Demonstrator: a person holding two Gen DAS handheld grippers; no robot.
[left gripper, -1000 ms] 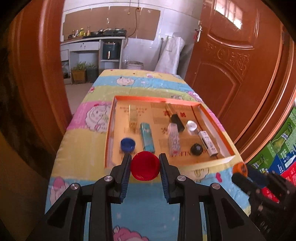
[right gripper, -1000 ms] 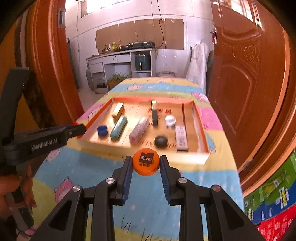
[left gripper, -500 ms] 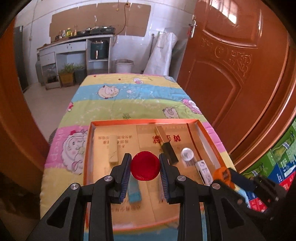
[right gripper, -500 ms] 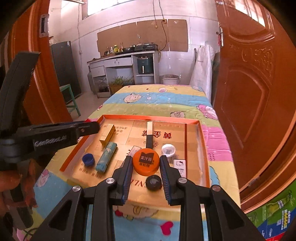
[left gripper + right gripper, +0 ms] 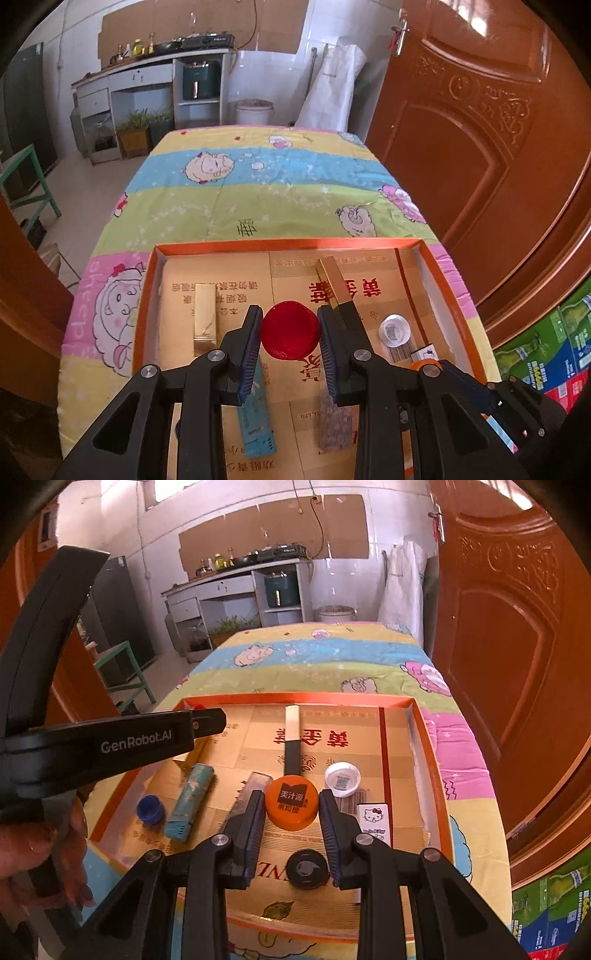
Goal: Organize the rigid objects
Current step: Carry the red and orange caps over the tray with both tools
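Observation:
My left gripper (image 5: 290,335) is shut on a red bottle cap (image 5: 290,334) and holds it above the middle of the orange-rimmed cardboard tray (image 5: 288,243). My right gripper (image 5: 291,809) is shut on an orange bottle cap (image 5: 291,804) above the same tray (image 5: 436,775). In the tray lie a gold lighter (image 5: 205,317), a teal lighter (image 5: 190,800), a glittery lighter (image 5: 335,424), a gold-and-black stick (image 5: 292,742), a white cap (image 5: 342,779), a blue cap (image 5: 149,809), a black cap (image 5: 308,869) and a Hello Kitty lighter (image 5: 373,821).
The tray sits on a table with a cartoon-print cloth (image 5: 258,184). A wooden door (image 5: 480,147) stands to the right. Green and blue cartons (image 5: 546,350) sit on the floor at right. The left gripper's body (image 5: 92,746) crosses the right wrist view at left.
Both grippers have moved forward from the table's near edge to over the tray, each still holding its cap.

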